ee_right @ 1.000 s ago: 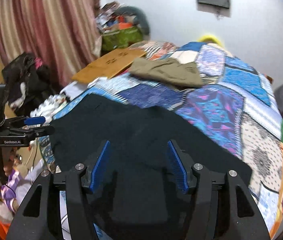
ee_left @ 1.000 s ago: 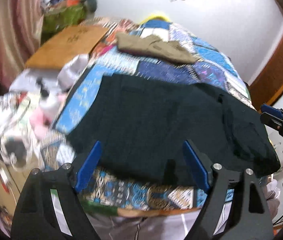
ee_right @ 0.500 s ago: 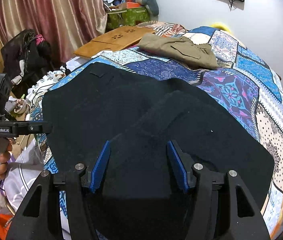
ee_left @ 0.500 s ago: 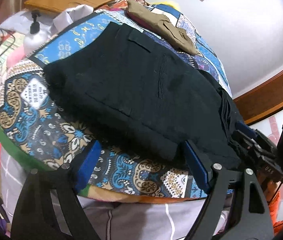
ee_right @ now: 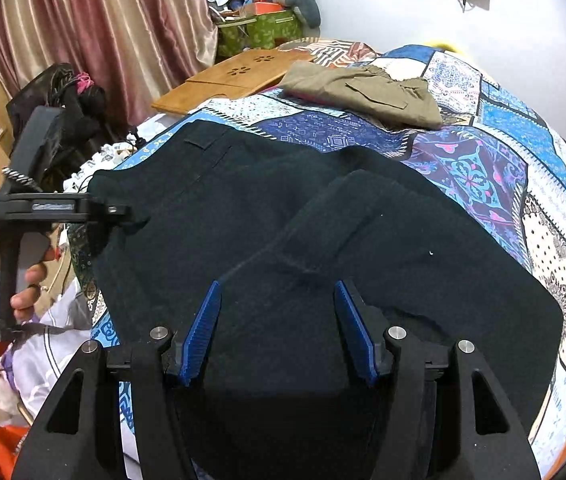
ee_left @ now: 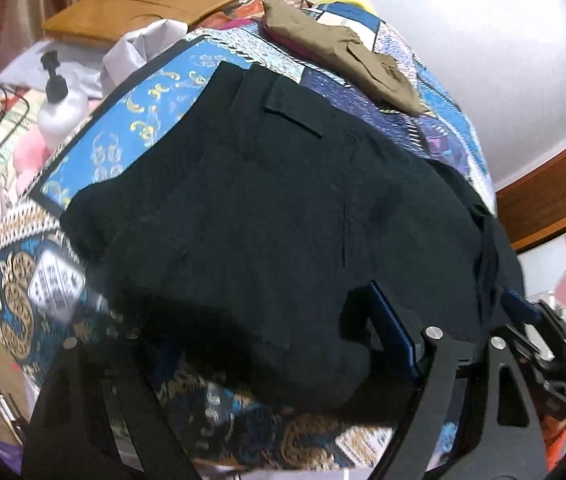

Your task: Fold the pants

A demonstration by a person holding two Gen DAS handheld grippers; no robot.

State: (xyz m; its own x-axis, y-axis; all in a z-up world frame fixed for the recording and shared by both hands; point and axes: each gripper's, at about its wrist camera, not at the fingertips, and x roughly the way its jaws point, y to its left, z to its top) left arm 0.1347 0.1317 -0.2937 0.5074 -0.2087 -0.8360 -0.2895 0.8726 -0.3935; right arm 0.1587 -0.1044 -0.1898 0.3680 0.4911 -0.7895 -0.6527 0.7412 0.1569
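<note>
Lettering on left claw (ee_right: 123, 211) body blurred, unreadable.

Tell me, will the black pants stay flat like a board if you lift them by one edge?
Probably not. The black pants drape over the bed's curve and show soft folds, so they would likely sag. Lifted by one edge, the rest would probably drag along the quilt.

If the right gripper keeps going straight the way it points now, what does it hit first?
Most likely the black pants: the right gripper sits open just above the dark fabric, which fills the view ahead. Depth is uncertain.
</note>
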